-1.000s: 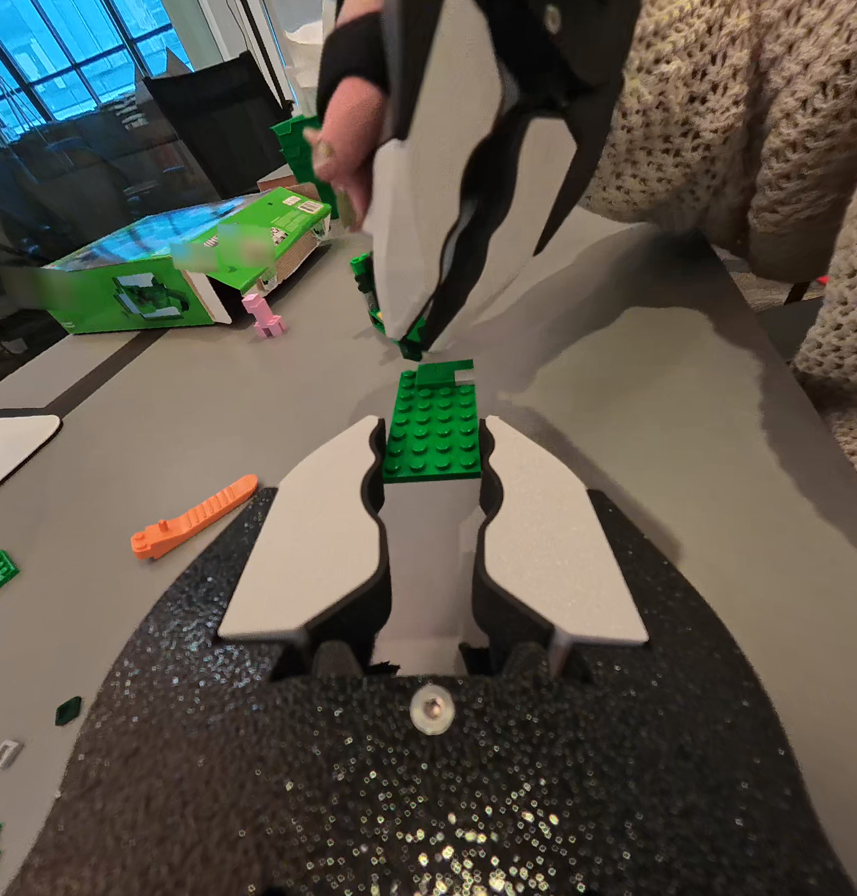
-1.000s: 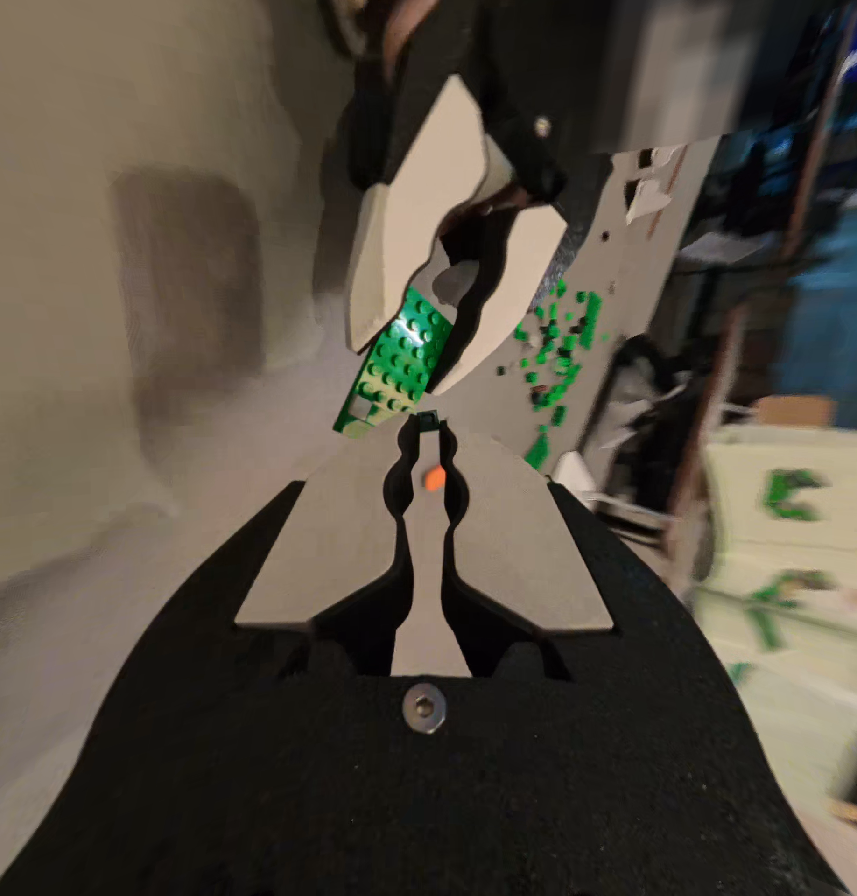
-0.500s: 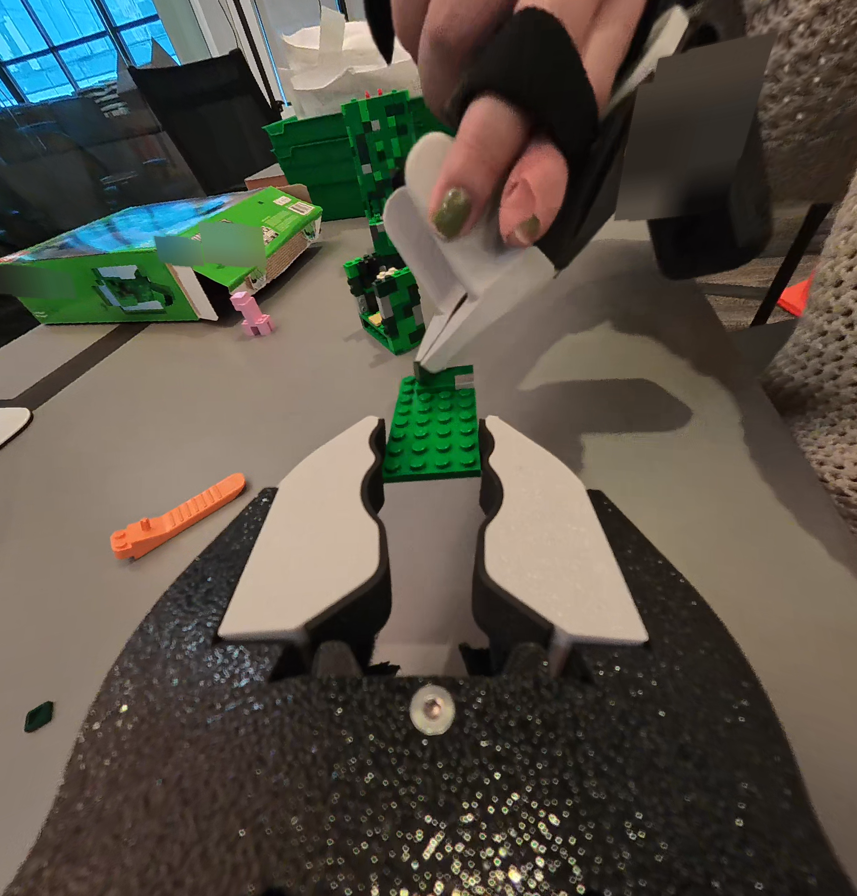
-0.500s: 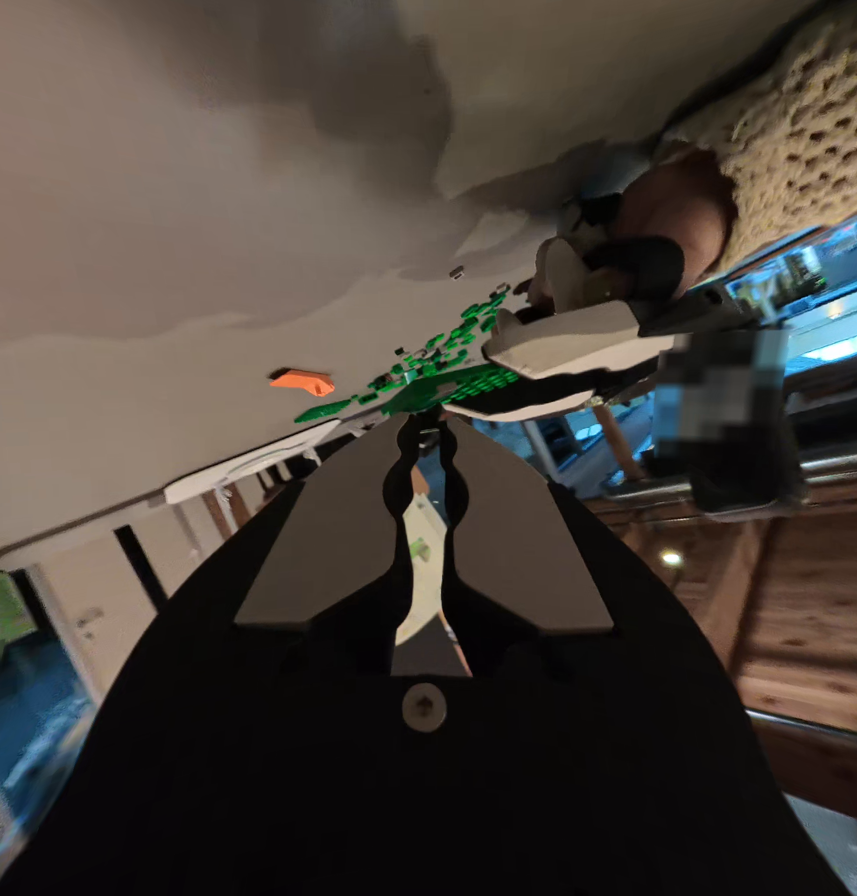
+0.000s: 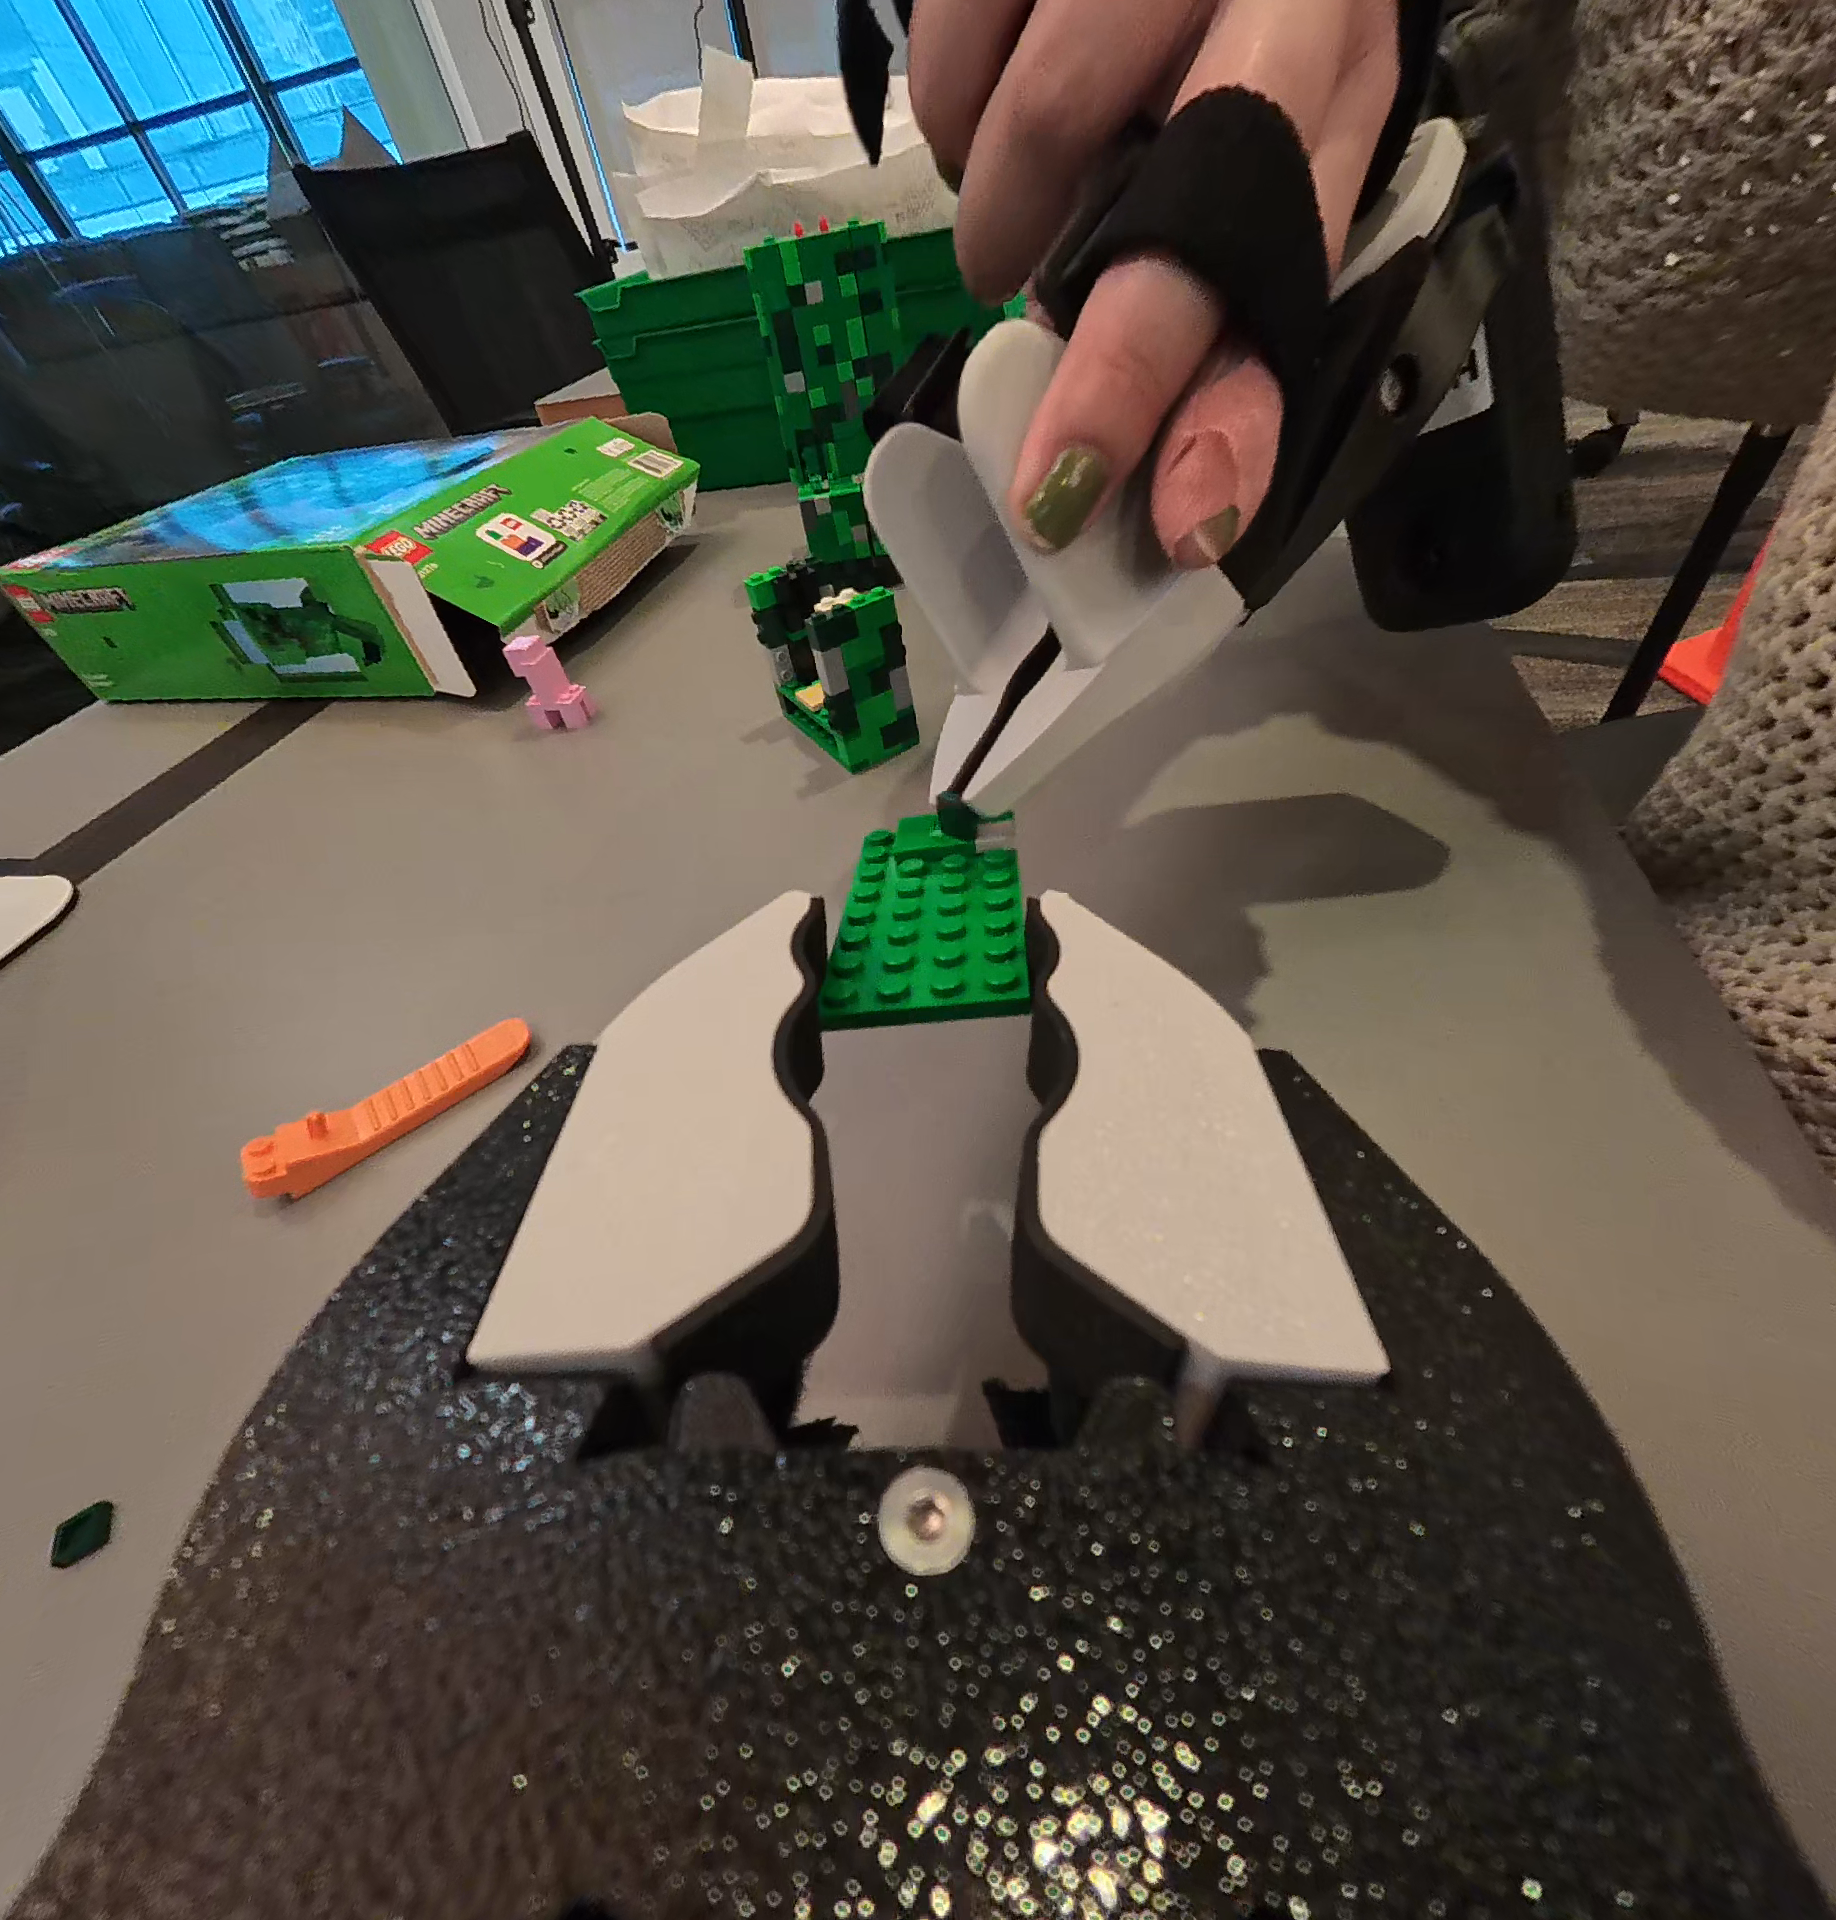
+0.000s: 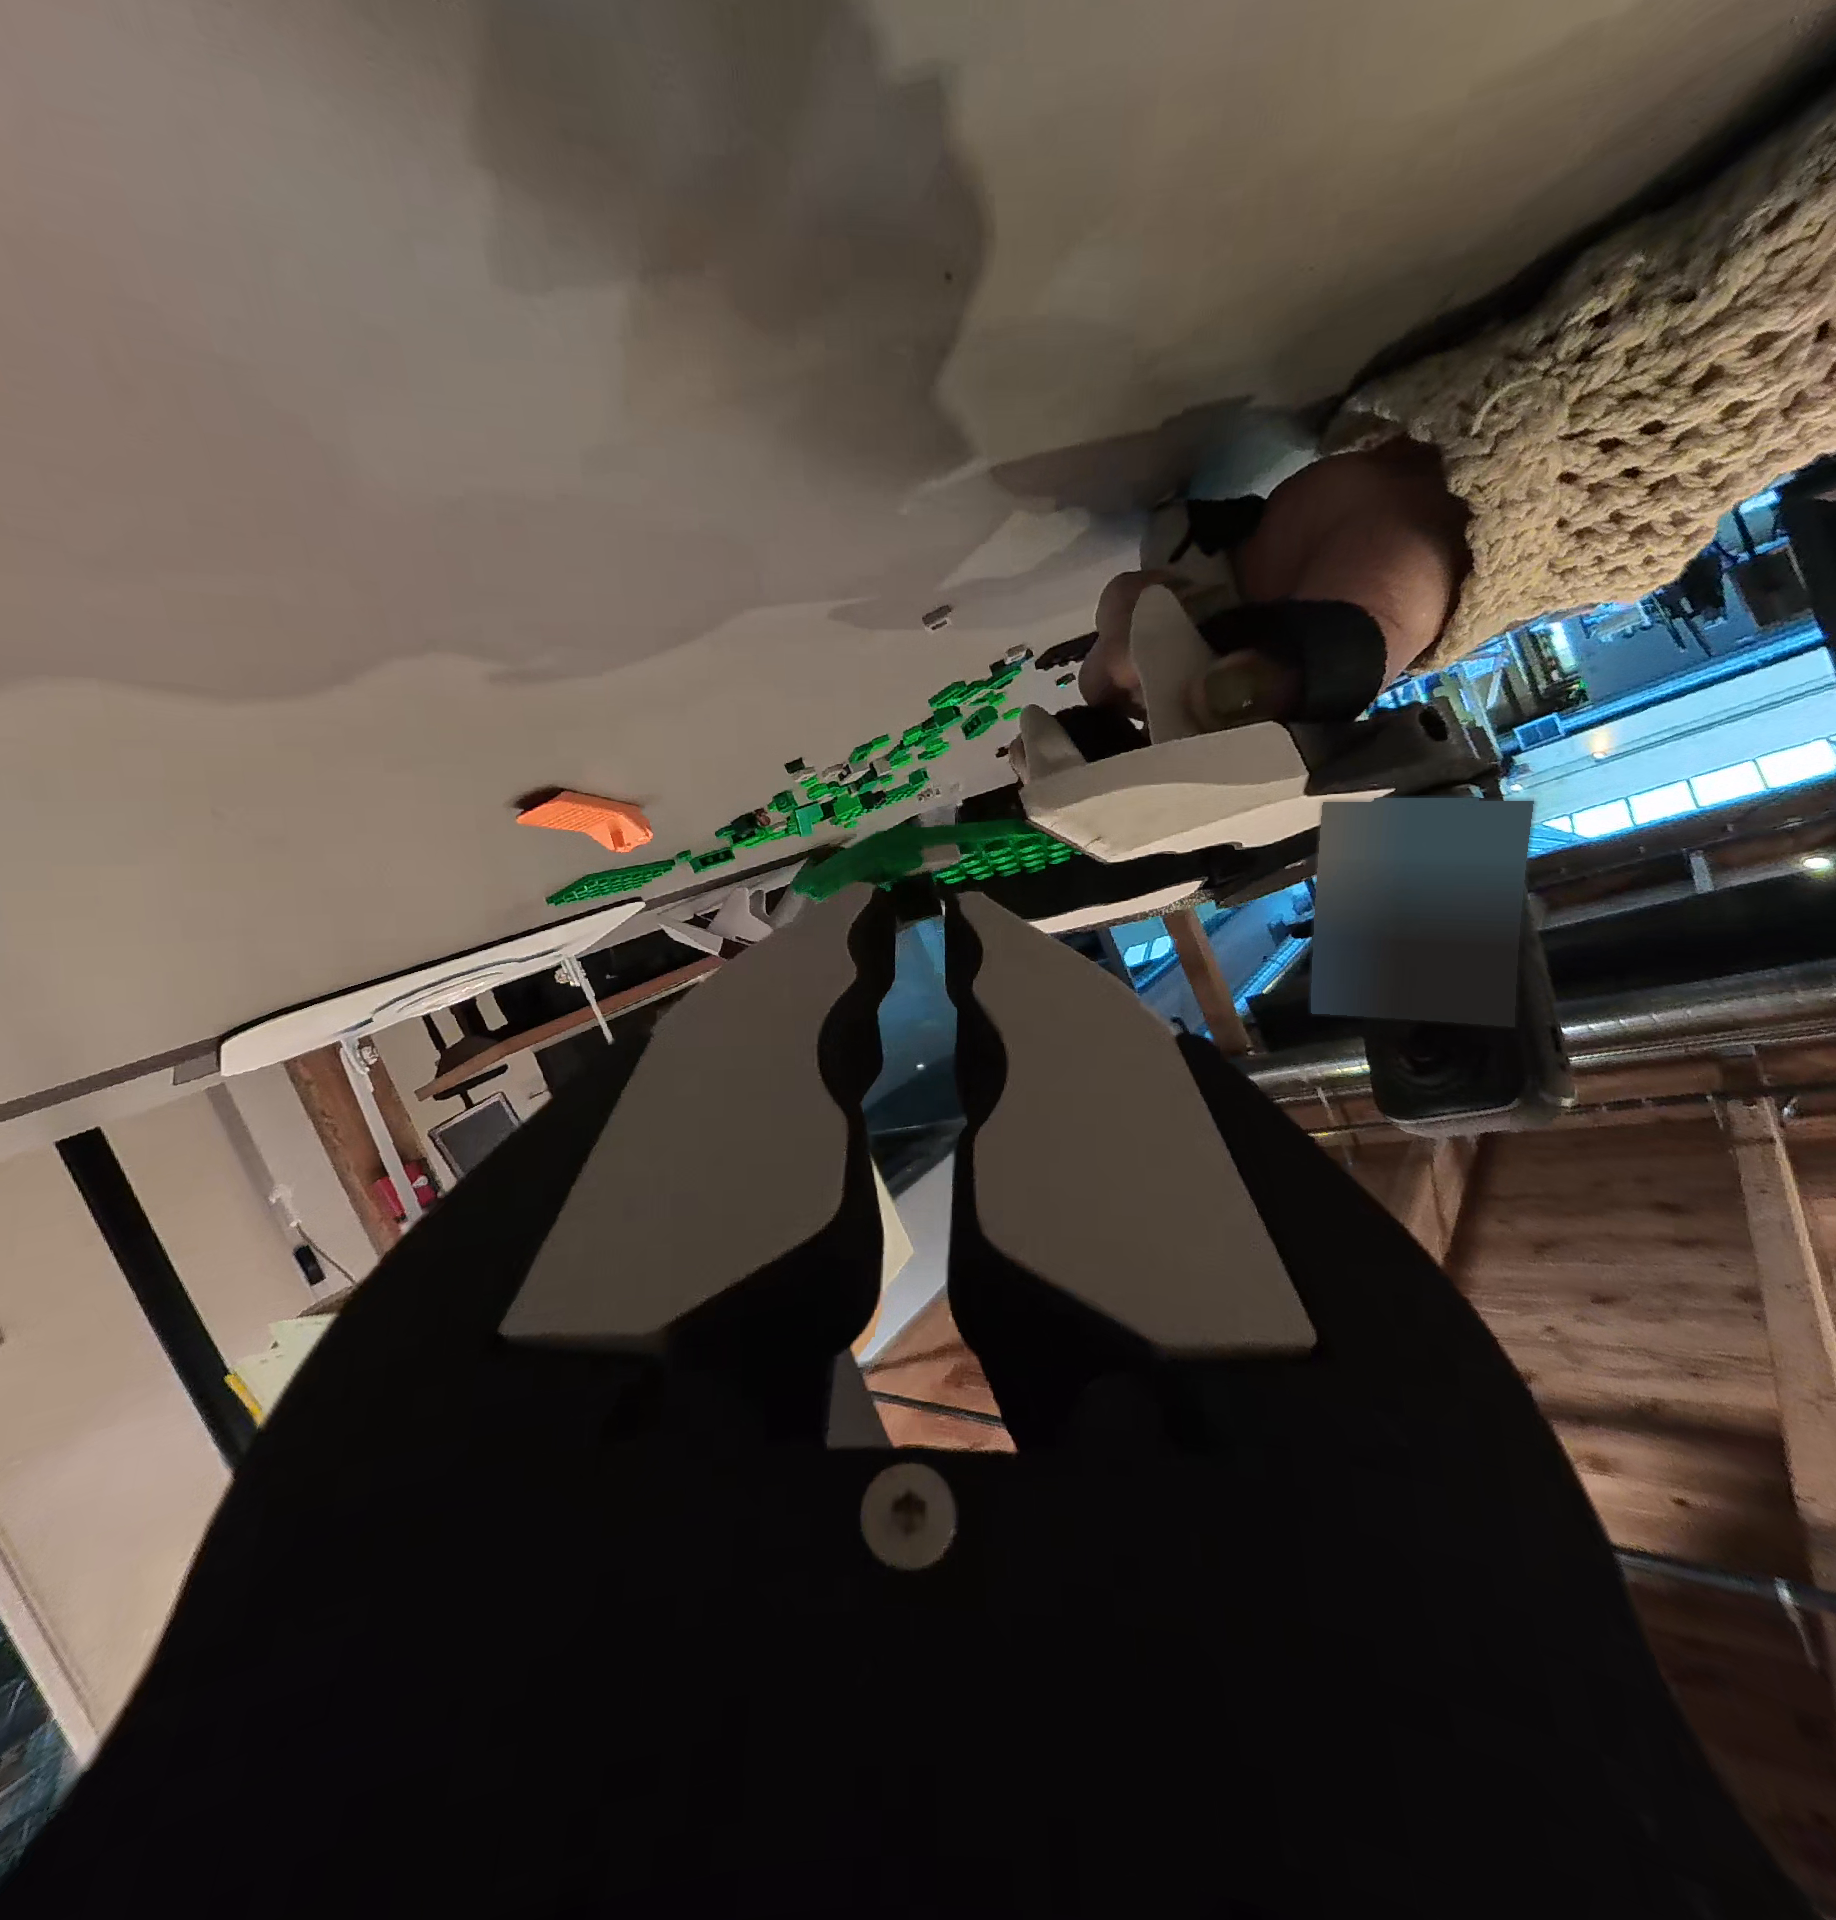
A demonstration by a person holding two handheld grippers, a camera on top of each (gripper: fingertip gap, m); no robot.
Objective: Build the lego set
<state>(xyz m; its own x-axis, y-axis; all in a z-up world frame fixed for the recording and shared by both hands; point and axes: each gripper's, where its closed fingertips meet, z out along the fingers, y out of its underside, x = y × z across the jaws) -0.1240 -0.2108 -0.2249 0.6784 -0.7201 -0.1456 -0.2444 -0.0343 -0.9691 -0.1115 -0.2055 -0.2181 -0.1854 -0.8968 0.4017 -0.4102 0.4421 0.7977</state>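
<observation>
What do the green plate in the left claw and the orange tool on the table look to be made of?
Green plate: likely hard moulded plastic, glossy, judging by its crisp studs with highlights. Orange tool: probably plastic too, duller, with moulded ribs and studs.

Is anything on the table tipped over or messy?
Yes. The green set box lies on its side with its end flap hanging open, and a small dark green piece sits alone near the table edge.
</observation>
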